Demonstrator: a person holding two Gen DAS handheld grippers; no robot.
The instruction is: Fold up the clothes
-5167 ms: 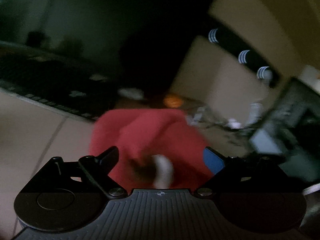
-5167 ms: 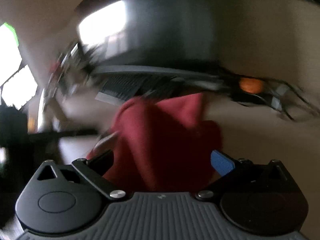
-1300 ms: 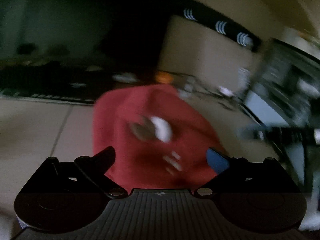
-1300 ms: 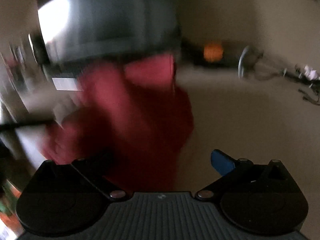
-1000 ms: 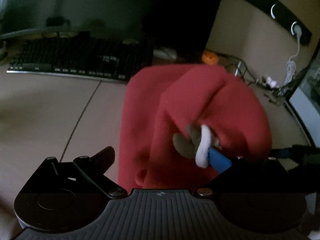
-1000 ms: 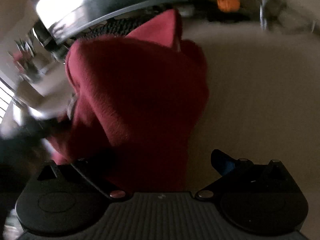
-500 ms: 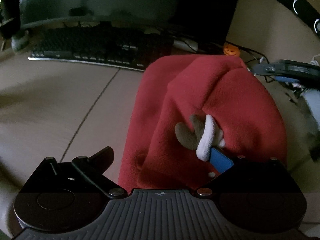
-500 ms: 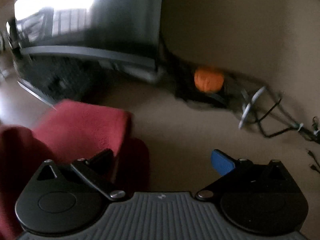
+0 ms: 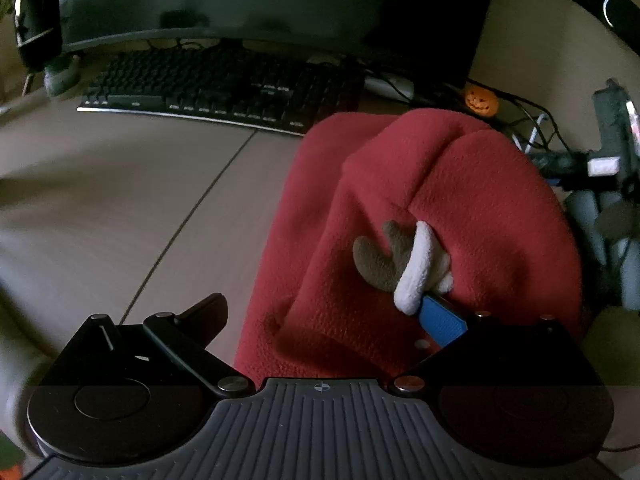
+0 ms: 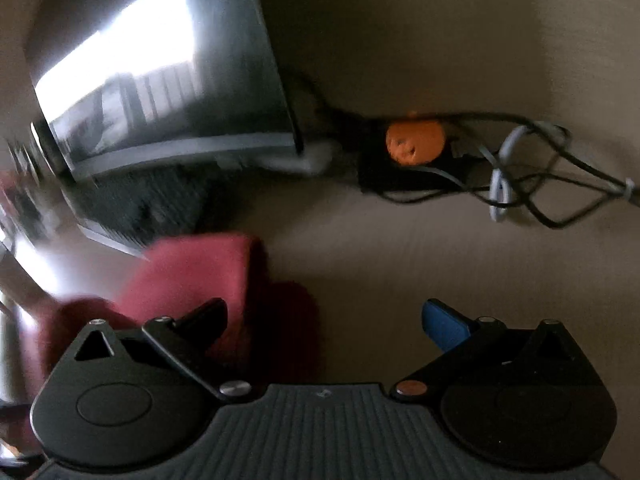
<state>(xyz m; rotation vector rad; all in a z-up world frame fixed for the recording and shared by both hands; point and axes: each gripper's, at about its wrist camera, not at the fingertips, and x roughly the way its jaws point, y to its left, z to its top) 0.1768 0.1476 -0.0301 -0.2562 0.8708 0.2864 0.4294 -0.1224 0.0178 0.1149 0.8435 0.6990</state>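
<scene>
Left wrist view: your left tongs [image 9: 324, 312] stand spread wide over the beige counter [image 9: 120, 208], pinching nothing.
Red fleece garment [image 9: 460, 200]: it lies bunched on the counter, filling the gap between your left fingers and running ahead of them and to their right.
Blue pad [image 9: 442, 320]: the right-hand fingertip of your left tongs touches the fleece, just under the white cuff; the black left-hand finger [image 9: 200, 314] hangs over bare counter, clear of the cloth.
Brown antler trim [image 9: 380, 254]: it pokes out of a white cuff [image 9: 420, 268] sewn on the fleece, just ahead of the blue pad.
Black keyboard [image 9: 224, 88]: well ahead of your left tongs and to their left, under the dark monitor [image 9: 260, 0].
Orange pumpkin figure [image 9: 480, 99]: far ahead, beyond the top of the fleece, beside a tangle of cables [image 9: 536, 128].
Right wrist view: your right tongs [image 10: 324, 312] are also spread wide and hold nothing; this view is blurred.
Garment from the right [image 10: 200, 272]: it sits ahead of the left-hand finger of your right tongs and reaches partly into the gap; whether that finger touches it, you cannot tell. The blue-padded finger [image 10: 444, 322] is over bare counter [image 10: 400, 248].
Pumpkin from the right [image 10: 414, 142]: well ahead, slightly right of centre, with looped cables [image 10: 532, 176] to its right and the monitor [image 10: 160, 80] ahead to the left.
</scene>
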